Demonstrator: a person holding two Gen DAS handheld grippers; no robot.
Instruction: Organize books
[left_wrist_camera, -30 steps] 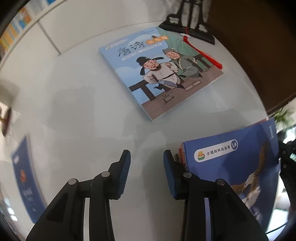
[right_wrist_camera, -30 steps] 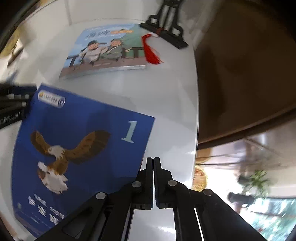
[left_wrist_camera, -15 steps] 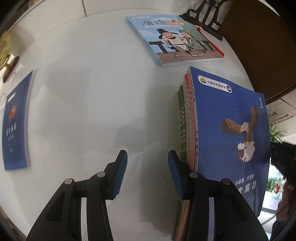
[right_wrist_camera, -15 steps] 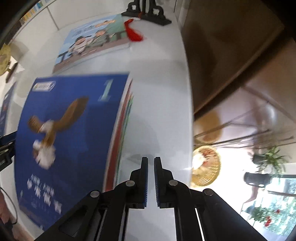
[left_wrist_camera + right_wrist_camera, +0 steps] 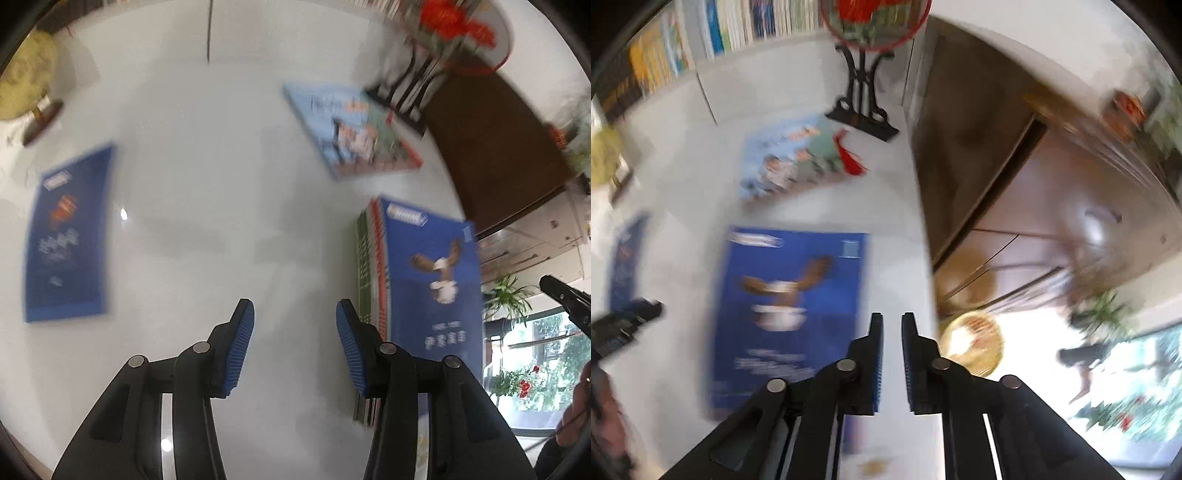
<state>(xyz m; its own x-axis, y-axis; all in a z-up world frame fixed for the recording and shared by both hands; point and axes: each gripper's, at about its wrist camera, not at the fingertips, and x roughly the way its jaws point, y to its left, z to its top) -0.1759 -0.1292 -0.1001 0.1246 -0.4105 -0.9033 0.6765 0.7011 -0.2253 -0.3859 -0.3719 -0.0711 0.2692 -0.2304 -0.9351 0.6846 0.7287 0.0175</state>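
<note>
A stack of books topped by a blue eagle book (image 5: 432, 280) lies near the white table's right edge. My left gripper (image 5: 295, 314) hovers just left of it. Its jaws are opening and nothing is between the blue pads. A light-blue cartoon book (image 5: 351, 133) lies flat further back. A dark blue book (image 5: 66, 232) lies at the far left. My right gripper (image 5: 892, 321) hangs above the table between the eagle book (image 5: 790, 291) and the table edge. It is shut, with only a thin slit between the pads, and holds nothing. Both views are blurred.
A black stand (image 5: 862, 110) with a round red ornament and a red tassel (image 5: 851, 158) stands behind the cartoon book (image 5: 798, 158). A golden ornament (image 5: 26, 85) sits at the back left, with bookshelves (image 5: 738, 22) behind. The table edge (image 5: 923, 229) drops to brown cabinets.
Both grippers have risen, so more of the table shows. The left gripper has drifted left from the stack and its jaws have widened. The right gripper lifted away from the eagle book's edge.
</note>
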